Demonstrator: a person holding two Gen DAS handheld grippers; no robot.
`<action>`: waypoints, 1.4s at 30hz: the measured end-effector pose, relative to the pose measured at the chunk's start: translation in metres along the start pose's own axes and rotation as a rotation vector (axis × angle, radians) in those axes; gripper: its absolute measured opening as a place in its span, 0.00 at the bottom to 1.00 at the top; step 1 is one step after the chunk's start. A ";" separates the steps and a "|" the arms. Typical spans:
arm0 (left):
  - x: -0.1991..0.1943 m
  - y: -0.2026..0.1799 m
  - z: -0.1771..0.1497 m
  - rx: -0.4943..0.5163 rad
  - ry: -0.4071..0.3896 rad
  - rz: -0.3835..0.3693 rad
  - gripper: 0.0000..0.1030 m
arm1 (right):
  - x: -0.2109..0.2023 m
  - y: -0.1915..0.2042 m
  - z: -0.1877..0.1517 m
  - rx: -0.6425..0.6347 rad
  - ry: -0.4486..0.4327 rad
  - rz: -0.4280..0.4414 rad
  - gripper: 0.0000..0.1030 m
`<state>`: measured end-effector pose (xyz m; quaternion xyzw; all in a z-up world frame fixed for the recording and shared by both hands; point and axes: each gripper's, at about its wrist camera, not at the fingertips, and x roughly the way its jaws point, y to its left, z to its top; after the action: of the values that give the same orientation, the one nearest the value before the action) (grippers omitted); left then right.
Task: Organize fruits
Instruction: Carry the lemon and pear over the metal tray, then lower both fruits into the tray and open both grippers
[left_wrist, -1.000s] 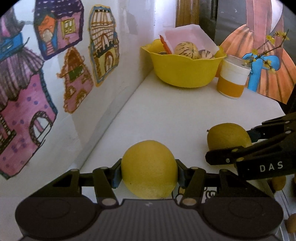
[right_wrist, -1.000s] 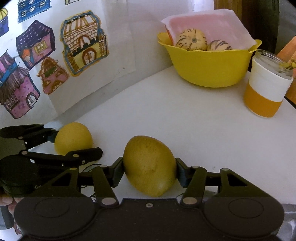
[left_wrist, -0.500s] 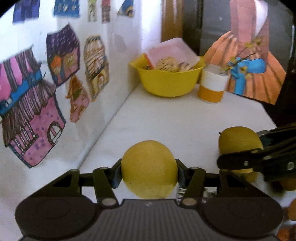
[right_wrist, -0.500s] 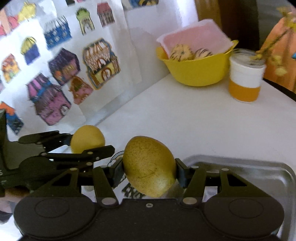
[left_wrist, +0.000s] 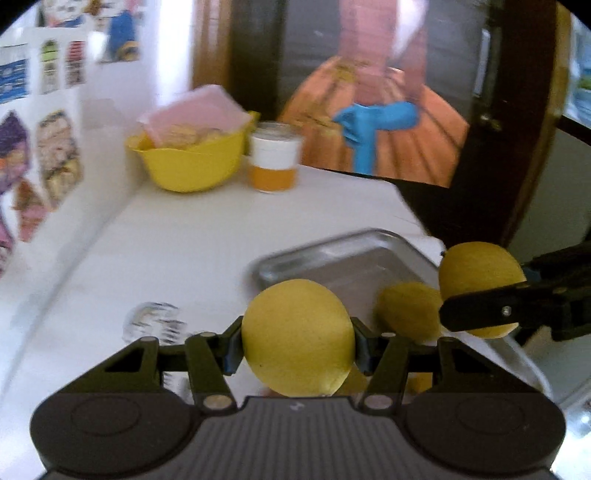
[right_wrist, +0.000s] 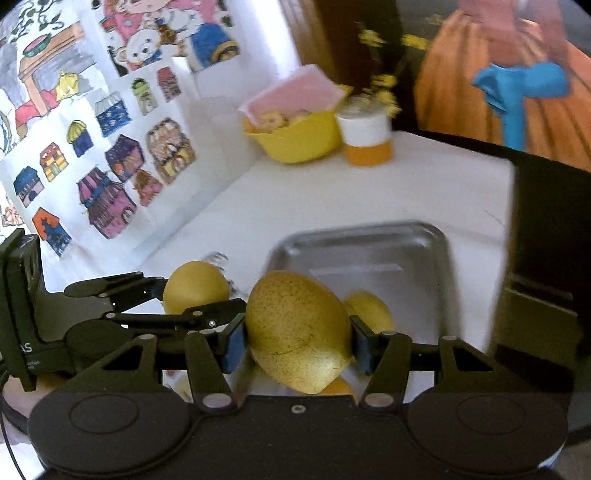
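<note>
Left gripper (left_wrist: 297, 341): its black fingers are pinching a round smooth yellow fruit (left_wrist: 297, 338), low in the centre of the left wrist view, lifted above the white tabletop (left_wrist: 192, 251).
Right gripper (right_wrist: 293, 341): it is clamped on a speckled yellow-green pear-shaped fruit (right_wrist: 295, 332), low in the centre of the right wrist view, over the near part of the tray.
Each gripper in the other view: the right one shows at the right edge of the left wrist view, the left one at the left edge of the right wrist view (both with their fruit).
Tray: a shiny rectangular metal tray (right_wrist: 369, 251) lies on the tabletop in the middle of the frame; one more small yellow fruit (right_wrist: 369, 310) lies inside it, just beside the held pear-shaped fruit.
Bowl: a yellow plastic bowl (right_wrist: 299, 142) stands far back, upper centre, with striped round fruits and a pink sheet in it (blurred).
Cup: a white and orange cup (right_wrist: 367, 142) stands just beside the bowl, on its right.
Wall: coloured drawings of houses (right_wrist: 110, 173) fill the upper left.
</note>
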<state>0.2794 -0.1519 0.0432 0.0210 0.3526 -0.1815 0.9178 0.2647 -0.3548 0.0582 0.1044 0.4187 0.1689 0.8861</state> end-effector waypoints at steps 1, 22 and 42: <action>0.001 -0.009 -0.003 0.008 0.007 -0.017 0.59 | -0.005 -0.005 -0.006 0.011 0.002 -0.011 0.57; 0.034 -0.046 -0.013 0.051 0.043 -0.007 0.59 | -0.005 -0.045 -0.071 0.030 -0.035 -0.094 0.57; 0.008 -0.045 -0.012 0.033 -0.015 -0.018 0.81 | -0.011 -0.030 -0.080 0.030 -0.086 -0.096 0.72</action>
<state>0.2615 -0.1949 0.0332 0.0318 0.3428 -0.1960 0.9182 0.2028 -0.3833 0.0057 0.1046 0.3874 0.1153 0.9087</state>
